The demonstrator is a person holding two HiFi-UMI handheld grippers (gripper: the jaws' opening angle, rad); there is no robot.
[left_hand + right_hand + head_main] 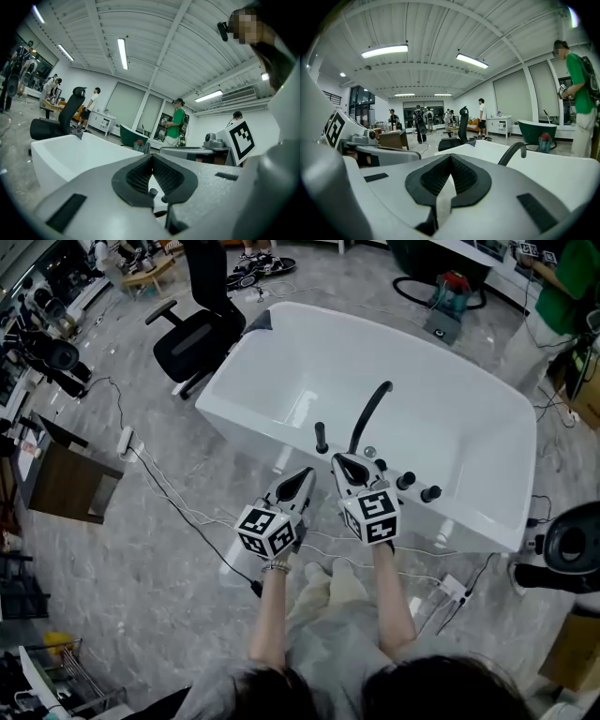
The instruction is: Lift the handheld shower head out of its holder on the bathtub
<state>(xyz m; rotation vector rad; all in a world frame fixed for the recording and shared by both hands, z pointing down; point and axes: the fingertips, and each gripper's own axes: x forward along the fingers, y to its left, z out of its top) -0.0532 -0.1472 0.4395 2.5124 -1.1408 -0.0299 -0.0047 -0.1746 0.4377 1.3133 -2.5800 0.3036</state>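
Note:
The black handheld shower head [321, 437] stands upright in its holder on the near rim of the white bathtub [281, 352]. Right of it rises the curved black tap spout [369, 413], also seen in the right gripper view as the spout [513, 152]. Black knobs [417, 487] sit further right along the rim. My left gripper [305, 475] hangs just in front of and below the shower head, jaws together and empty. My right gripper [343, 463] is beside it, near the spout's base, shut on nothing. Both gripper views look level across the tub, over the left gripper [151, 158] and the right gripper [450, 158].
A black office chair [192, 334] stands by the tub's far left corner. Cables and a power strip [453, 589] lie on the grey floor. A wooden cabinet [66, 482] is at the left. A person in green [577, 89] stands beyond the tub.

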